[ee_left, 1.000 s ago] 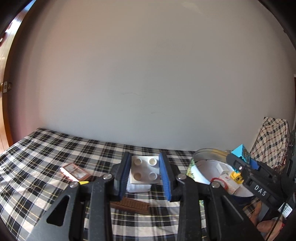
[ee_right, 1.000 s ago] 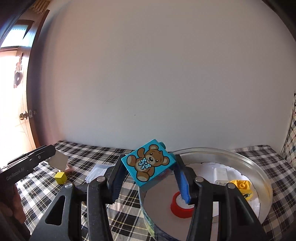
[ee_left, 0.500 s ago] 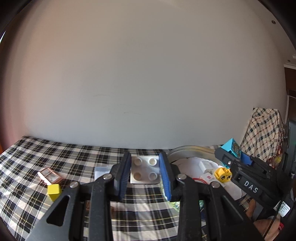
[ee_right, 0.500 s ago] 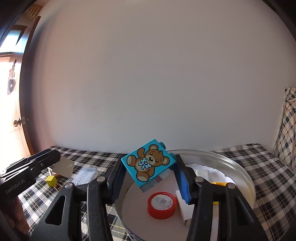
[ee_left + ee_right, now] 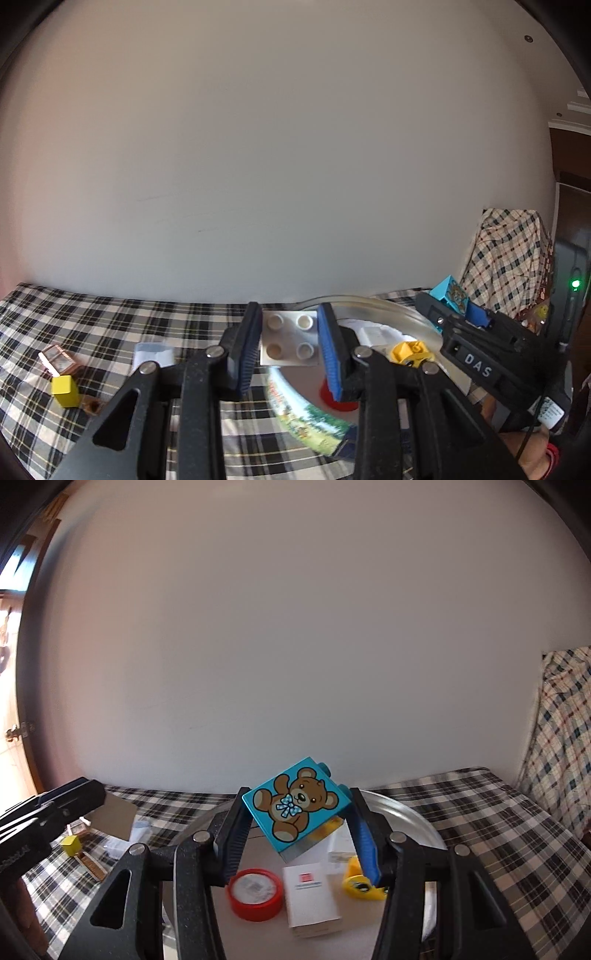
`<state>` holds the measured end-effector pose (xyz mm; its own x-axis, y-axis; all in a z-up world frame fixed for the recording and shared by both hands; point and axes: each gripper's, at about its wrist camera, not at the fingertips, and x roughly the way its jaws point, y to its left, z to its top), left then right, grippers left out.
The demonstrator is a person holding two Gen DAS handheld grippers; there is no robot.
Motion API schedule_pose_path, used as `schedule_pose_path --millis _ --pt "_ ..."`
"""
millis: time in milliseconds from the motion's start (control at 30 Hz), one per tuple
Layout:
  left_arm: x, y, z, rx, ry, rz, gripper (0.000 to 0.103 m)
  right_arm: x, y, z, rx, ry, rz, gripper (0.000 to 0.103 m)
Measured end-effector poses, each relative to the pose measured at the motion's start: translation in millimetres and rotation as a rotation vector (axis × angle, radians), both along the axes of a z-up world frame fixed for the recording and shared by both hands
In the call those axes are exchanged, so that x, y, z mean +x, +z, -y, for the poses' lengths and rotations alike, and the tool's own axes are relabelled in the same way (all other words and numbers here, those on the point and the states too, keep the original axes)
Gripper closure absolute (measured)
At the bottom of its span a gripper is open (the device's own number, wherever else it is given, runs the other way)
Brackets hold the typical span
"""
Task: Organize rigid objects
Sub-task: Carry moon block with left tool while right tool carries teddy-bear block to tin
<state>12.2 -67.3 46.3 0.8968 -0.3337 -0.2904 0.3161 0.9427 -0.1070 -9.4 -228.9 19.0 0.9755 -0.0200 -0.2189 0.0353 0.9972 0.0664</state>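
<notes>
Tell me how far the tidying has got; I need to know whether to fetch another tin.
Already in the round tin: a red lid, a white box and a yellow toy. In hand: the right gripper holds the teddy-bear block over the tin, the left gripper holds a white studded plate. Left on the checked cloth: a yellow cube, a small brown box and a few other bits.

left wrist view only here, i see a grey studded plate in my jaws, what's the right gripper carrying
Observer: The right gripper is shut on a teal block with a teddy bear printed on it.
Operator: whats that red thing behind my finger
Observer: A red lid, lying flat in the round tin.
Operator: anything next to it
Observer: A small white box lies just right of the lid, with a yellow toy beyond that.
</notes>
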Motion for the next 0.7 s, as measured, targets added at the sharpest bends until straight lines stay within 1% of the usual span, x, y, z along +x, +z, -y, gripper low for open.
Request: schedule_pose_path --millis 267,367,567,700 --pt "3 -1 41 0.022 -0.051 -0.011 0.073 0 5 40 0.023 -0.077 -0.008 0.05" --pt "7 -4 56 0.042 -0.065 -0.013 0.073 2 6 50 0.02 -0.103 -0.011 0.05" --pt "22 -14 80 0.076 -0.075 -0.045 0.073 20 -5 70 0.002 -0.133 -0.075 0.05" --pt "34 -19 92 0.087 -0.07 -0.072 0.073 28 -9 73 -0.011 -0.145 -0.11 0.05"
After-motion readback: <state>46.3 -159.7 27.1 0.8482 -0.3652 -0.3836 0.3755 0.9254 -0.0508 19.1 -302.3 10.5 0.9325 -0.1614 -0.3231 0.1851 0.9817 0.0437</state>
